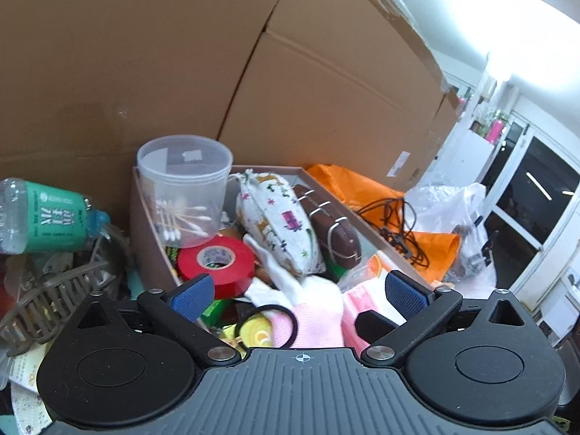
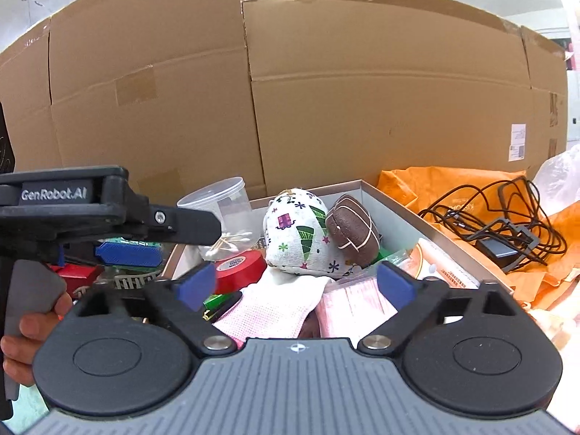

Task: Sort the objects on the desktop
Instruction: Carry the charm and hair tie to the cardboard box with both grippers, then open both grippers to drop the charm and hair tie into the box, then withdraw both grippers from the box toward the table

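Hovering w/ both tongs wide & empty, left tongs [image 1: 297, 290] and right tongs [image 2: 295, 284] each face the pink-cuffed white glove [image 1: 308, 297] lying in the shallow box [image 1: 148, 217], directly ahead, long axis running away.

Both views bright, colours saturated. Left wrist view: ceiling [image 1: 507, 18] upper right blown out to white glare; dark glass door [image 1: 536, 195] reflects strip lights. Cardboard wall [image 2: 326, 90] evenly lit, soft shadows only. Strong fisheye bending; black vignette at corners. Near fingers [image 2: 197, 284] slightly soft; central clutter sharp.
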